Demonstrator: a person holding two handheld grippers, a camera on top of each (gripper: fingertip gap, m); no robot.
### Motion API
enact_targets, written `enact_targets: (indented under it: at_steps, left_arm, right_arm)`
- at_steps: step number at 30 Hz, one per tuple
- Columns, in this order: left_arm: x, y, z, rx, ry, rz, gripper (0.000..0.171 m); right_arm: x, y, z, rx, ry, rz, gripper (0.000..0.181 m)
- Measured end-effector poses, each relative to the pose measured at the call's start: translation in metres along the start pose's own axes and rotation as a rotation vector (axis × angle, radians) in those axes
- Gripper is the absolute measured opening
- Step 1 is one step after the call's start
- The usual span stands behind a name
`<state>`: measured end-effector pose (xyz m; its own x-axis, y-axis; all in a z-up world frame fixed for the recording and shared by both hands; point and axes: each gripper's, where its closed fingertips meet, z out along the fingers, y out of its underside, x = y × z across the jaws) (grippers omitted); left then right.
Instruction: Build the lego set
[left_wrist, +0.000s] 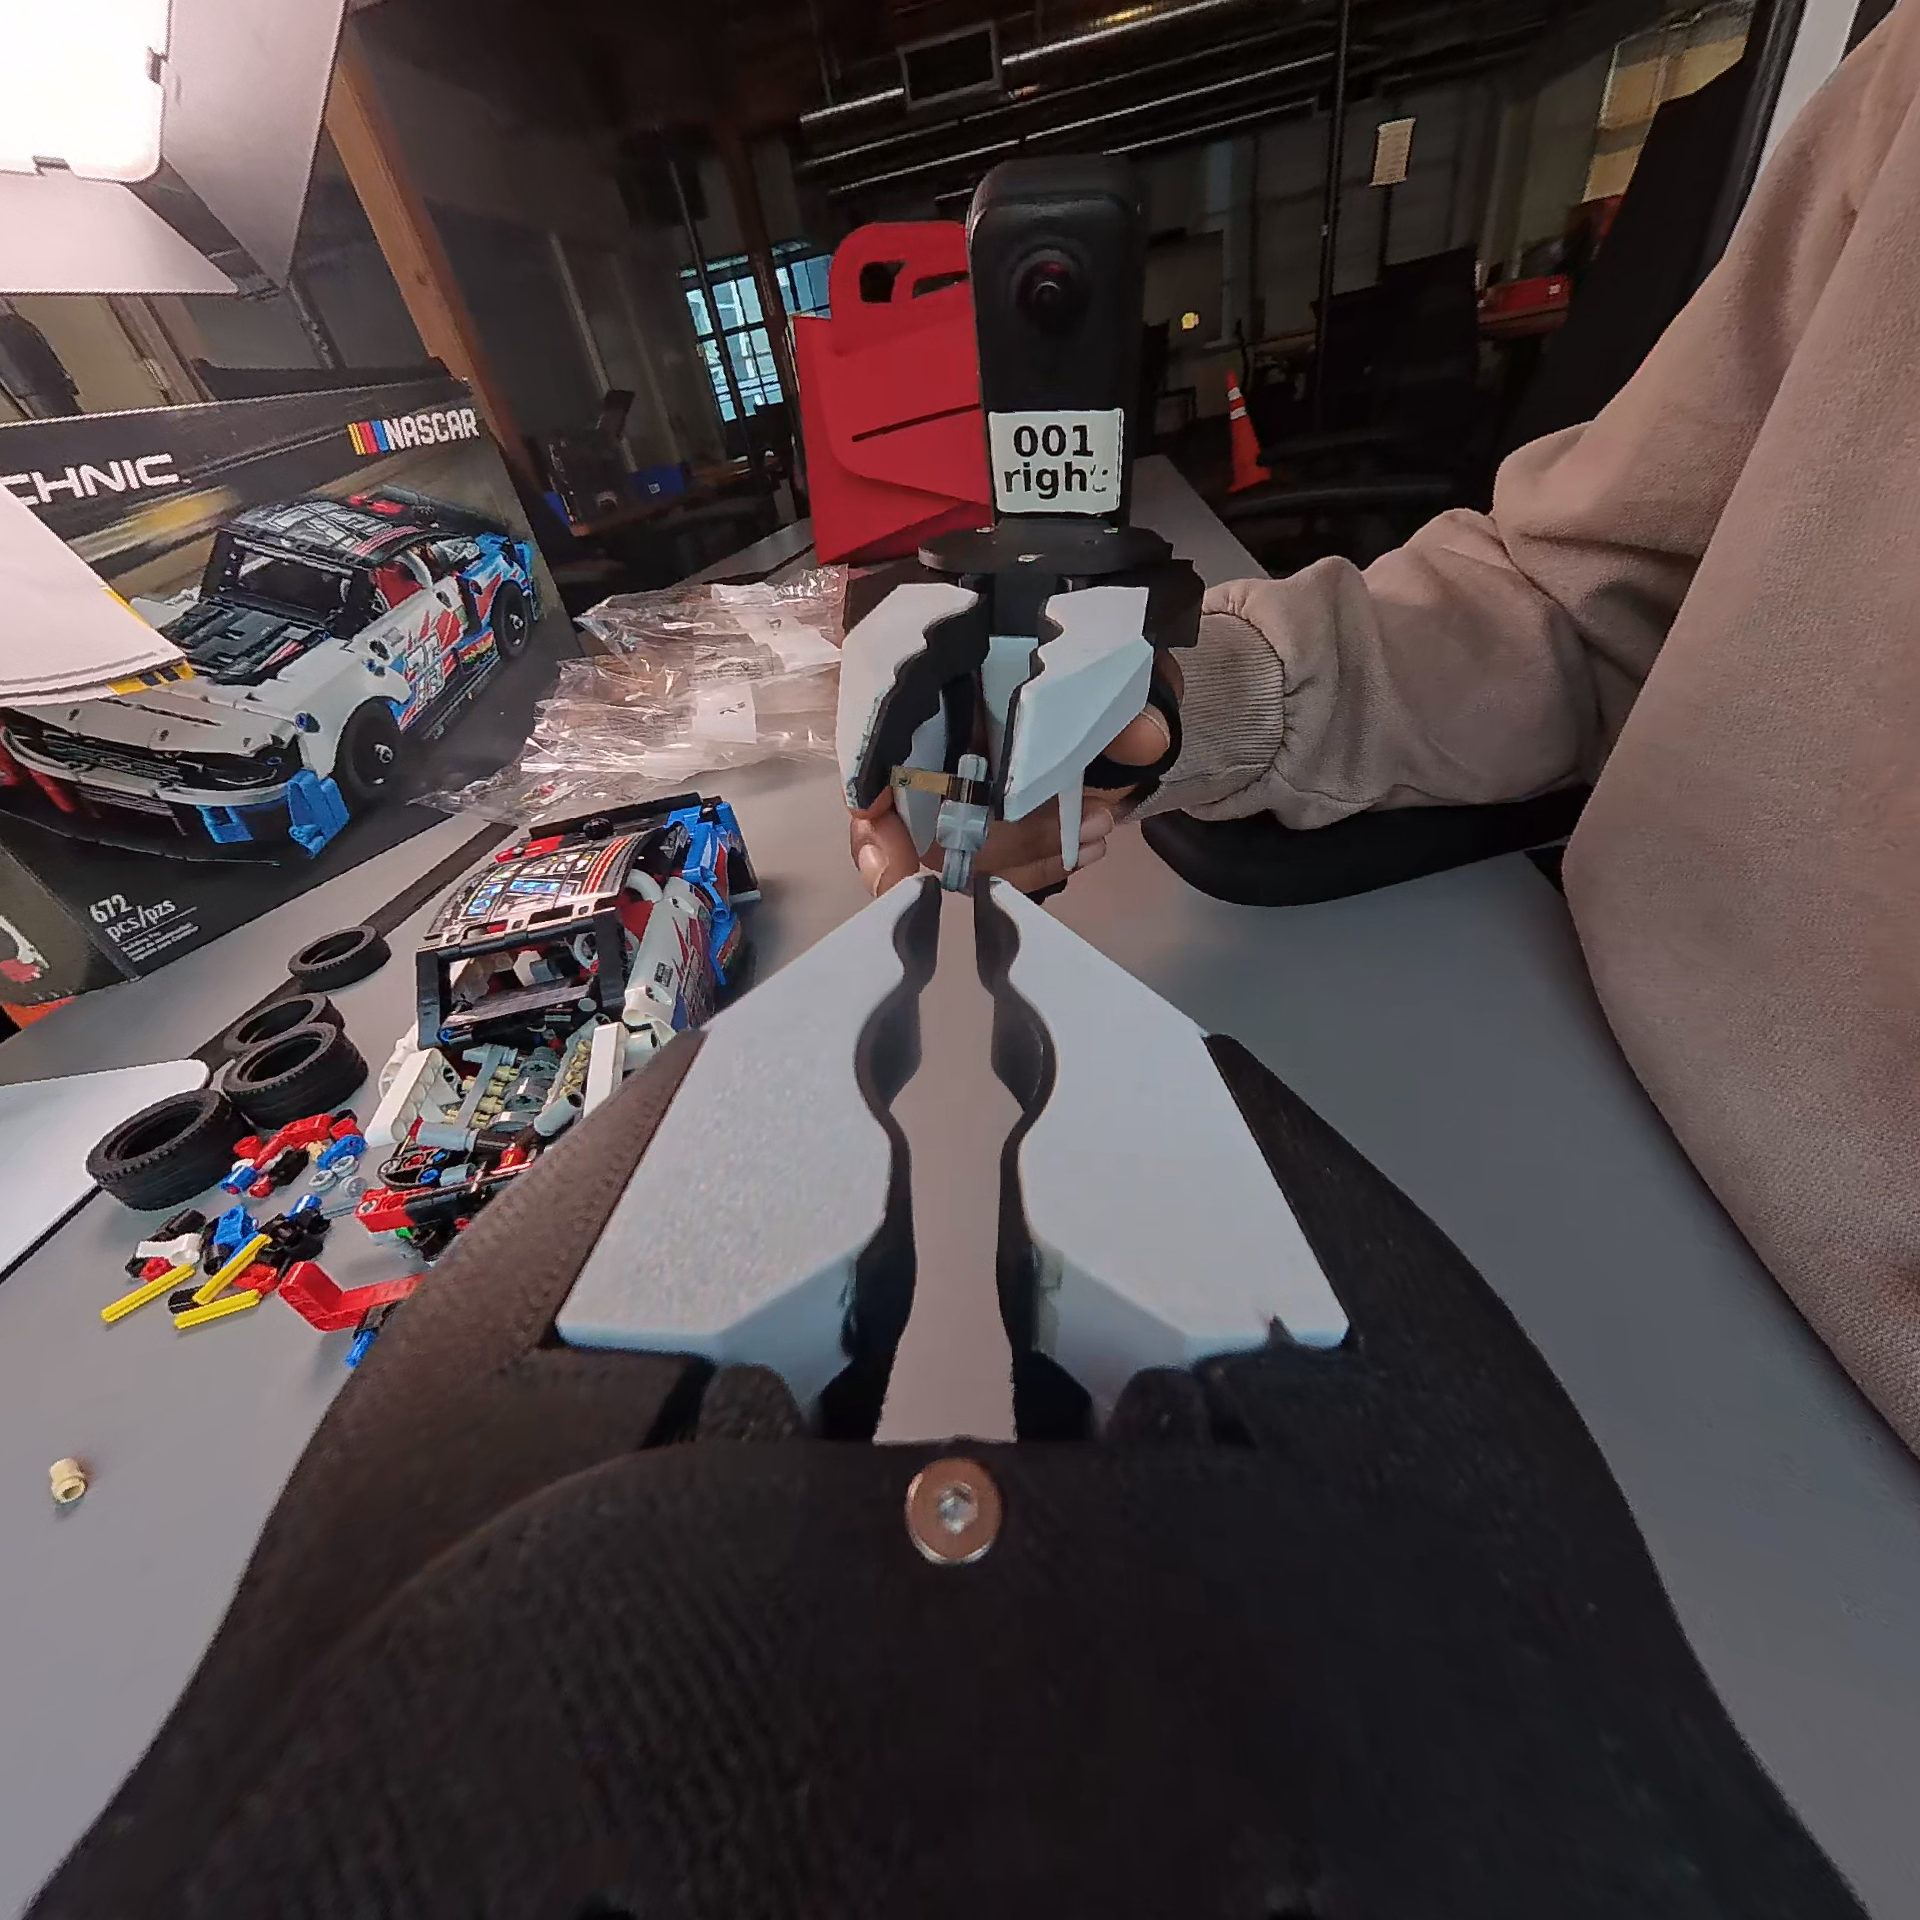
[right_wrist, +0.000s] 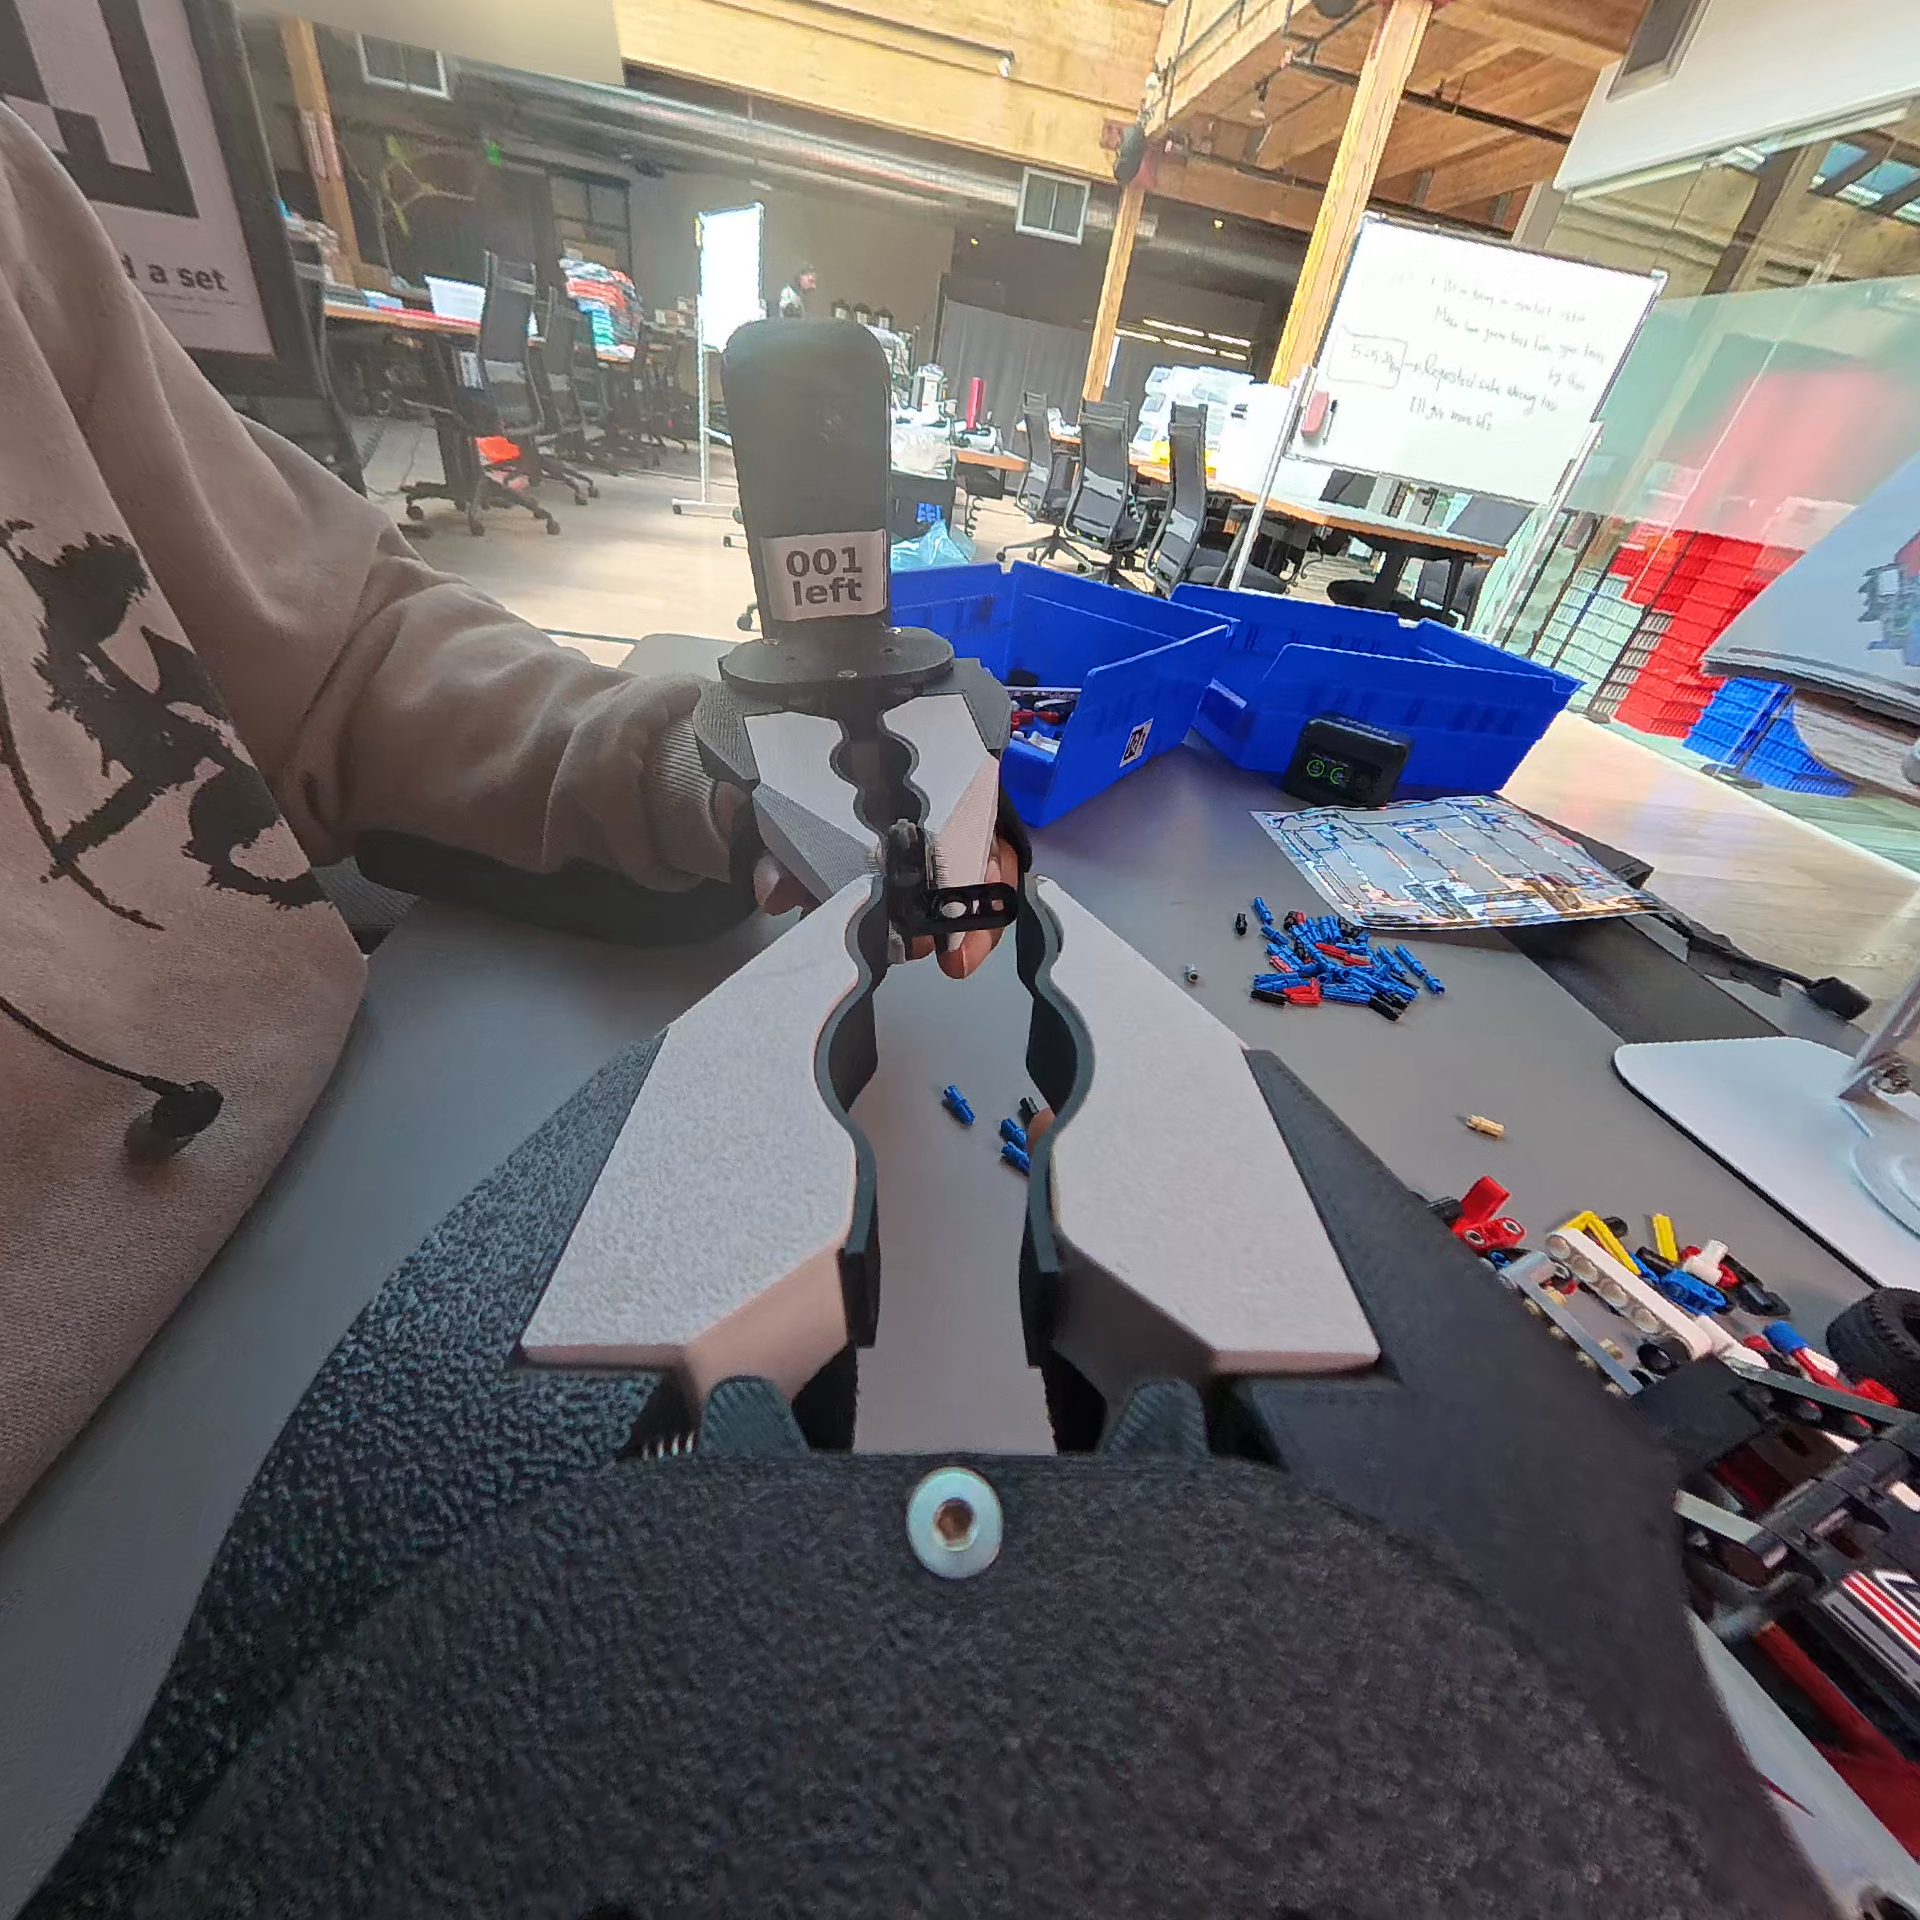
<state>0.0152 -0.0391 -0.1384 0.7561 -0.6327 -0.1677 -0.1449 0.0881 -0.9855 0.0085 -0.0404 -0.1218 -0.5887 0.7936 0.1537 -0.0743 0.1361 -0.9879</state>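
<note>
My left gripper (left_wrist: 958, 885) is shut on a small lego piece (left_wrist: 961, 821), a grey connector with a thin black beam (right_wrist: 971, 904) sticking out sideways. It holds the piece above the grey table (left_wrist: 1351, 1091). My right gripper (right_wrist: 956, 894) faces it tip to tip and is open, with a finger on each side of the piece and beam. In the left wrist view the right gripper (left_wrist: 966, 831) is held in a hand in a beige sleeve. The left gripper (right_wrist: 904, 873) also shows in the right wrist view.
The partly built car (left_wrist: 582, 987), several black tyres (left_wrist: 281, 1070) and loose coloured parts (left_wrist: 260, 1226) lie to the left. The set's box (left_wrist: 260, 644) and plastic bags (left_wrist: 686, 686) stand behind. Blue bins (right_wrist: 1122, 665), a pile of blue pins (right_wrist: 1340, 966) and a printed sheet (right_wrist: 1455, 862) lie on the table. My two grippers' fingertips are within a few centimetres of each other.
</note>
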Motion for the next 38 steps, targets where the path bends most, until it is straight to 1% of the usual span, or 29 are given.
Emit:
enact_targets:
  at_steps: [5,7,9,13,16,17,20,23,25,28,34,38]
  left_arm:
    - [0.0,-0.001,-0.001,0.007,0.009,-0.015,0.008]
    - [0.0,0.0,-0.001,0.005,0.008,-0.017,0.003]
    - [0.0,0.002,-0.001,-0.006,0.011,-0.004,0.003]
    - [0.001,0.009,-0.001,-0.035,0.029,0.01,0.003]
    - [0.0,0.02,0.0,-0.091,0.024,0.027,0.003]
    - [-0.001,0.025,0.0,-0.121,0.019,0.035,0.005]
    - [-0.005,0.039,-0.002,-0.197,0.013,0.042,0.021]
    - [-0.002,0.036,-0.003,-0.178,0.041,0.016,0.023]
    - [0.0,0.037,-0.003,-0.182,0.046,0.014,0.022]
    - [0.004,0.038,-0.002,-0.187,0.06,0.02,0.008]
    - [0.009,0.043,-0.001,-0.228,0.091,0.032,0.006]
    - [0.011,0.05,0.0,-0.266,0.101,0.055,0.006]
  right_arm:
    - [0.002,0.001,-0.002,0.001,0.002,0.009,0.022]
    - [0.001,0.002,-0.001,-0.001,-0.002,0.01,0.023]
    - [0.0,0.002,-0.001,-0.006,-0.004,0.0,0.023]
    - [-0.002,0.008,-0.001,-0.056,-0.001,-0.068,0.022]
    - [-0.001,0.016,0.0,-0.111,0.009,-0.107,0.022]
    - [0.0,0.021,0.0,-0.131,0.012,-0.107,0.022]
    - [0.002,0.032,0.001,-0.181,0.018,-0.085,0.022]
    - [0.002,0.04,0.001,-0.21,0.008,-0.066,0.023]
    - [0.001,0.044,0.002,-0.218,-0.001,-0.058,0.022]
    - [0.0,0.046,0.002,-0.216,-0.012,-0.042,0.022]
    - [-0.006,0.051,0.003,-0.23,-0.05,-0.025,0.022]
    - [-0.008,0.058,0.002,-0.265,-0.067,-0.019,0.022]
